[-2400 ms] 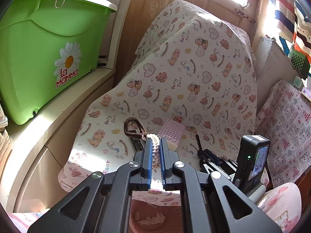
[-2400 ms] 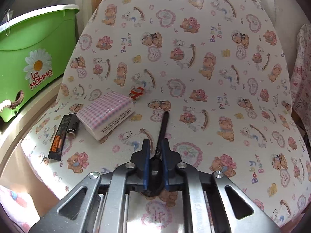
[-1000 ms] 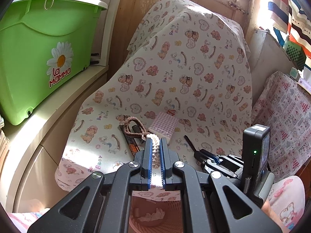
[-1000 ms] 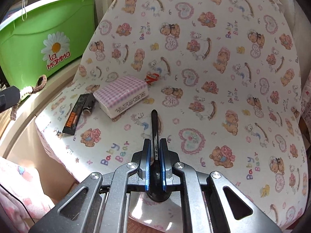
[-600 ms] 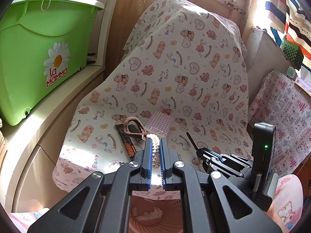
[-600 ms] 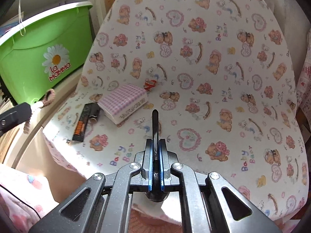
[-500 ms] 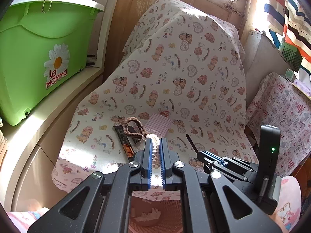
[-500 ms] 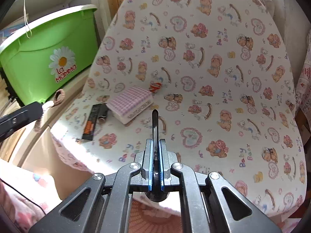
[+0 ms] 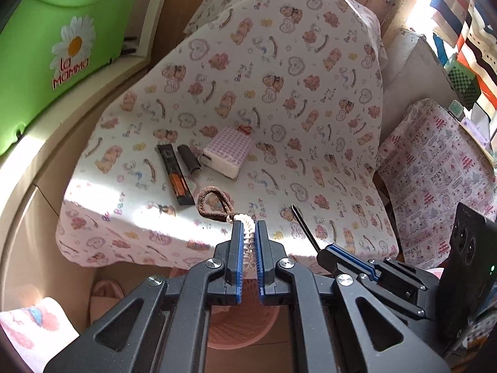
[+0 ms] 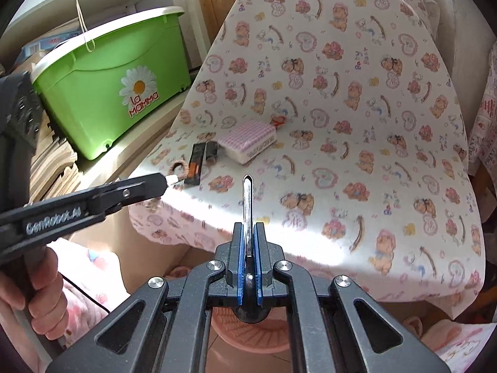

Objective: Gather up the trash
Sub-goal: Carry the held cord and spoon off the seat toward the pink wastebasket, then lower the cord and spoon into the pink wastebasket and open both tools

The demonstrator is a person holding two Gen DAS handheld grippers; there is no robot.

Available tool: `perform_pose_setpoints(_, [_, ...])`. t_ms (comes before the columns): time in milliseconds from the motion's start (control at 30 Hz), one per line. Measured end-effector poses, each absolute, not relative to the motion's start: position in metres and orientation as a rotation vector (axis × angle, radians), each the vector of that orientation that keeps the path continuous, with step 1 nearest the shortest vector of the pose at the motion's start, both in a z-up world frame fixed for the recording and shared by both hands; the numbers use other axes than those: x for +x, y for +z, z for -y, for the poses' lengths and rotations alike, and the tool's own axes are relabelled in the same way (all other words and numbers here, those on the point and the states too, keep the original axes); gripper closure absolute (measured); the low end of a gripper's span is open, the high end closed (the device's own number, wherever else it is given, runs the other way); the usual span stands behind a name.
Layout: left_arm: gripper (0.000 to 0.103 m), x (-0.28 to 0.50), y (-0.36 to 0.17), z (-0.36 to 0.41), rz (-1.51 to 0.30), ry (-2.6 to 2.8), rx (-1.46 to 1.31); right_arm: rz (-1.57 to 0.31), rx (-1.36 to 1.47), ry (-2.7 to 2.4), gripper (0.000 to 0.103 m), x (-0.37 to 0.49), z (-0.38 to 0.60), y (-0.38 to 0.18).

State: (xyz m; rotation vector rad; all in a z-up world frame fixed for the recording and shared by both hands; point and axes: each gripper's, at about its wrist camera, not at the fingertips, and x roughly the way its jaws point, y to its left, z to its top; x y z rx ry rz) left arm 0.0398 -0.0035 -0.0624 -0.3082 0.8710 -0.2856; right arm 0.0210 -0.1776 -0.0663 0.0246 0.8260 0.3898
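Observation:
My left gripper is shut on a brown hair tie with a white beaded part, held over the front edge of the teddy-bear cloth. My right gripper is shut on a black plastic spoon, handle pointing forward; it also shows in the left wrist view. Below both grippers stands a pink woven basket, also in the right wrist view. On the cloth lie a black-orange wrapper, a dark small tube, a pink checked tissue pack and a red scrap.
A green "la mamma" bin stands on a cream ledge at the left. A second patterned cloth covers furniture at the right. Pink fabric lies at the lower left by the person's hand.
Both grippers have pulled back from the cloth and tilted down, each keeping its item. The pink basket now shows below them; the wrapper and tissue pack lie farther off.

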Motion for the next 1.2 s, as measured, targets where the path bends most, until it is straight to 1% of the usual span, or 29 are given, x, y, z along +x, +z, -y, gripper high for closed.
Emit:
perform_pose_setpoints(200, [0.097, 0.046, -0.091, 0.008, -1.040, -0.328, -0.381, -0.938, 0.098, 0.420, 0.097, 0.008, 0.180, -0.094])
perform_pose_setpoints(400, [0.097, 0.047, -0.120, 0.023, -1.206, -0.329, -0.340, -1.040, 0.121, 0.394, 0.097, 0.007, 0.183, -0.118])
perform_pose_setpoints(500, [0.097, 0.049, -0.134, 0.026, -1.257, -0.338, -0.377, -1.086, 0.158, 0.369, 0.097, 0.011, 0.186, -0.132])
perform_pose_setpoints(600, [0.096, 0.051, -0.145, 0.031, -1.294, -0.319, -0.350, -1.114, 0.153, 0.345, 0.097, 0.015, 0.186, -0.147])
perform_pose_setpoints(767, [0.096, 0.058, -0.172, 0.033, -1.369, -0.274, -0.355, -1.215, 0.196, 0.288, 0.097, 0.028, 0.194, -0.192])
perform_pose_setpoints(900, [0.096, 0.060, -0.208, 0.033, -1.454, -0.205, -0.345, -1.288, 0.221, 0.256, 0.097, 0.034, 0.199, -0.226])
perform_pose_setpoints(1067, [0.096, 0.060, -0.247, 0.038, -1.546, -0.194, -0.385, -1.310, 0.232, 0.240, 0.097, 0.042, 0.202, -0.254])
perform_pose_setpoints(1200, [0.096, 0.064, -0.269, 0.048, -1.575, -0.191, -0.334, -1.308, 0.215, 0.221, 0.097, 0.050, 0.201, -0.270])
